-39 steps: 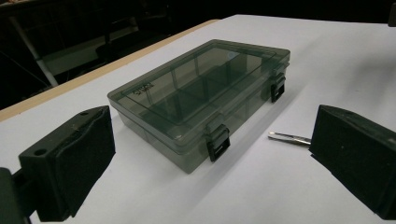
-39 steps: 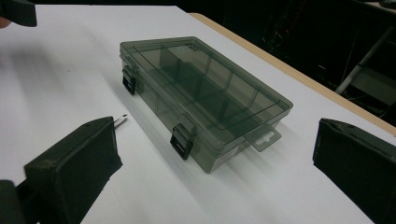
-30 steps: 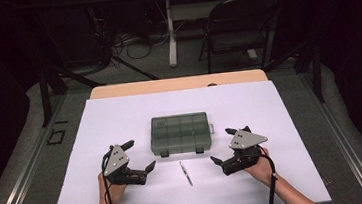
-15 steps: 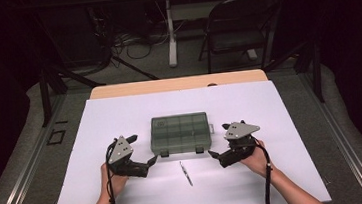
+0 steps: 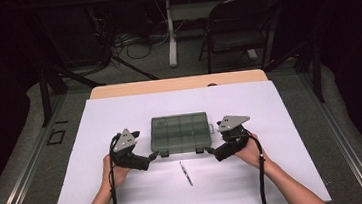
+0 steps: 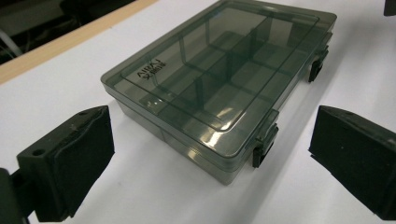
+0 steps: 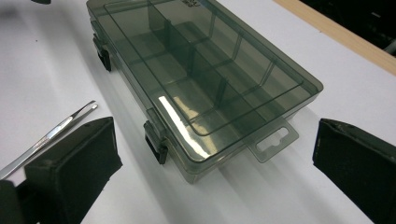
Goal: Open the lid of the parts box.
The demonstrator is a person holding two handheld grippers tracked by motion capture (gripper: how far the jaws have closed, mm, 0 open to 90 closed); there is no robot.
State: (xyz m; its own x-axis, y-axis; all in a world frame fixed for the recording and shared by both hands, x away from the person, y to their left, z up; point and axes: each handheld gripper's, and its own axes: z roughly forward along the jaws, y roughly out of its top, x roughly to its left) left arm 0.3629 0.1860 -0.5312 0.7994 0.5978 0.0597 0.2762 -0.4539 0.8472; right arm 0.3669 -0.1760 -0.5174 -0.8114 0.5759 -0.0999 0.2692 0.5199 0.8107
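A smoky transparent compartment box point(image 5: 179, 131) lies closed on the white table sheet, its two black latches facing the person. My left gripper point(image 5: 156, 155) is open at the box's near left corner, and the box point(image 6: 219, 84) fills the space ahead of its jaws with a latch point(image 6: 264, 145) close by. My right gripper point(image 5: 205, 151) is open at the near right corner, facing the box point(image 7: 196, 74) and its hang tab point(image 7: 273, 140). Neither gripper touches the box. Metal tweezers point(image 5: 186, 173) lie on the sheet in front of the box, between the hands.
The white sheet point(image 5: 286, 172) covers the table, with a wooden edge point(image 5: 177, 84) at the far side. A folding chair point(image 5: 242, 26) and cables stand on the floor beyond the table.
Both grippers have moved forward and inward from the near part of the sheet to the box's front corners. The box and tweezers have not moved.
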